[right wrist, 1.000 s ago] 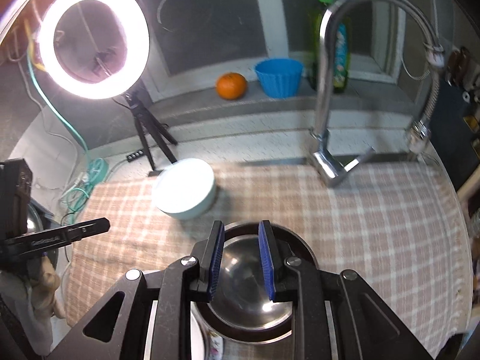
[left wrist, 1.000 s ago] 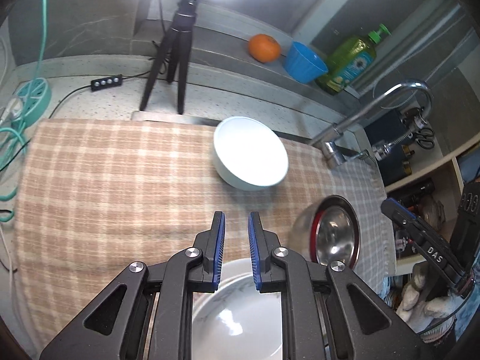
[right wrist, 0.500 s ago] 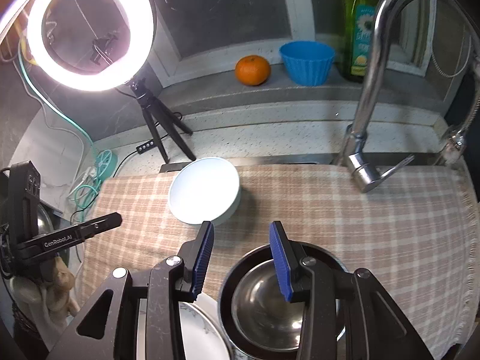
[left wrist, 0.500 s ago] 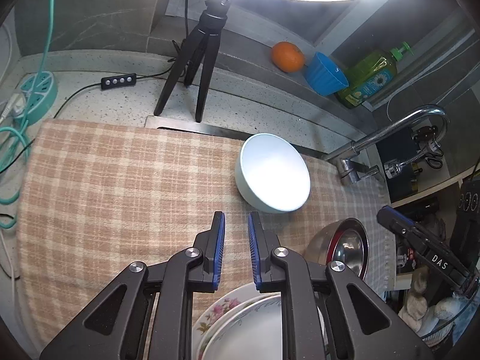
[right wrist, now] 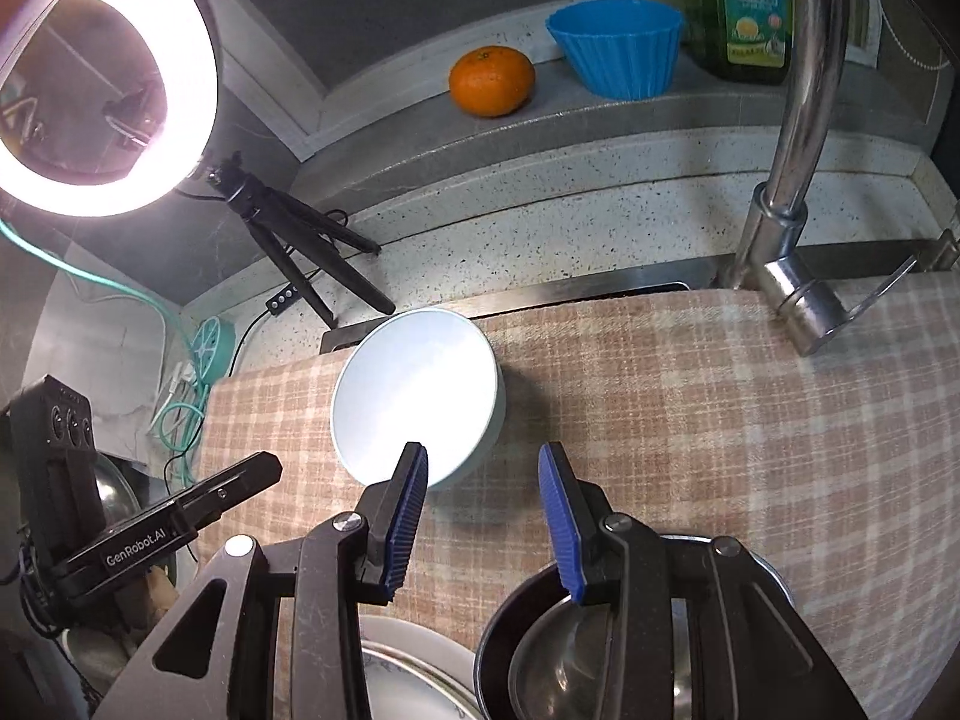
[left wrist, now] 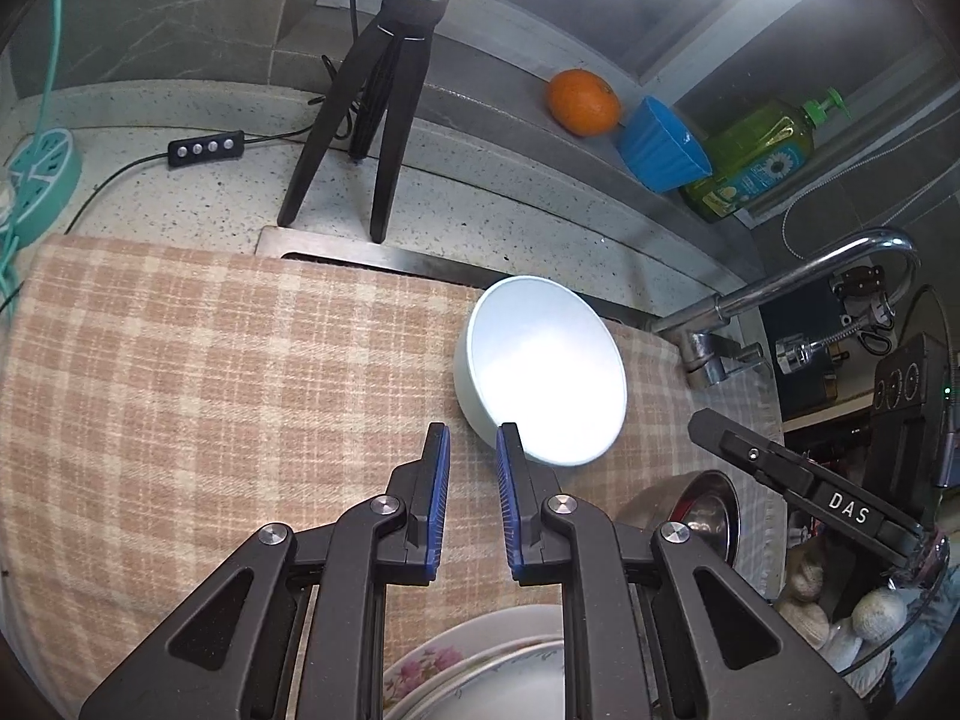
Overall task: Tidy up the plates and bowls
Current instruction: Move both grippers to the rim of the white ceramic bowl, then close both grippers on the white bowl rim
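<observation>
Right wrist alone shows ring light [right wrist: 102, 78]; both grippers [left wrist: 472, 450] [right wrist: 483, 468] parted, empty.

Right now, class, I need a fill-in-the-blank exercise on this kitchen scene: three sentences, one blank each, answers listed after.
1. The pale bowl sits on a checked ____.
2. On the ledge, the orange lies beside a ____ cup.
3. The jaws of the right gripper stand ____, holding nothing.

Missing words: cloth; blue; open
</observation>
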The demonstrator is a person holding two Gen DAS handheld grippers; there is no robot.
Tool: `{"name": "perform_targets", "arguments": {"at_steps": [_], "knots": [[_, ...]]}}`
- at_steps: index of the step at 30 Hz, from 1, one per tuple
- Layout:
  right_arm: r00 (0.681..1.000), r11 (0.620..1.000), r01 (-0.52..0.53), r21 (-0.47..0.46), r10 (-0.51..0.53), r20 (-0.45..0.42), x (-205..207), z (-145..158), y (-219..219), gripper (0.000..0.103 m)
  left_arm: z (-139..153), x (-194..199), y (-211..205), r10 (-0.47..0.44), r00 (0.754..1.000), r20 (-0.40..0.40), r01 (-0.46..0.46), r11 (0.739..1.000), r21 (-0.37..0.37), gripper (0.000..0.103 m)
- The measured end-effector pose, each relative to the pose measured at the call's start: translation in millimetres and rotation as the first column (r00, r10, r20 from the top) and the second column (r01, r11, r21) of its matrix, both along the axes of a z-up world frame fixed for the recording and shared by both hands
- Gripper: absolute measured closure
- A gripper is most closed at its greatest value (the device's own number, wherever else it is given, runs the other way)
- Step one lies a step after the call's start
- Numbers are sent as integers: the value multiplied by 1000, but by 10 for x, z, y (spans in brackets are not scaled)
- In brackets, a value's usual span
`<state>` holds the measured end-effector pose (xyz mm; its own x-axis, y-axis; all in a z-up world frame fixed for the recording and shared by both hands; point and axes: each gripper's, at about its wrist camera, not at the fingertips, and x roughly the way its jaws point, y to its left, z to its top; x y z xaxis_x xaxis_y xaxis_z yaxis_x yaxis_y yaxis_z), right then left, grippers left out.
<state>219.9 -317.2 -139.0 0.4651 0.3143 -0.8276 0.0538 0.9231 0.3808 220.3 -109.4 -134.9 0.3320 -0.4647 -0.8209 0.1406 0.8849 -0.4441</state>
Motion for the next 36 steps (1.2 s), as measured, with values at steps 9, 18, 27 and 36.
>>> {"name": "perform_targets", "arguments": {"at_steps": [9,18,27,36], "knots": [[1000,1000,9,5,-9,-30,252,-126,18,68,-85,160,-91,1,1000,-12,-1,1000,-7,89],[998,1000,6,-8,-6,-57,381,-247,8,74,-187,290,-208,-8,1000,-29,8,1000,16,89],[996,1000,2,-3,-2,-89,480,-329,33,83,-297,399,-259,-12,999,-49,13,999,32,89],[993,1000,-3,13,4,-116,536,-410,73,93,-384,446,-279,-4,998,-62,6,1000,29,89]]}}
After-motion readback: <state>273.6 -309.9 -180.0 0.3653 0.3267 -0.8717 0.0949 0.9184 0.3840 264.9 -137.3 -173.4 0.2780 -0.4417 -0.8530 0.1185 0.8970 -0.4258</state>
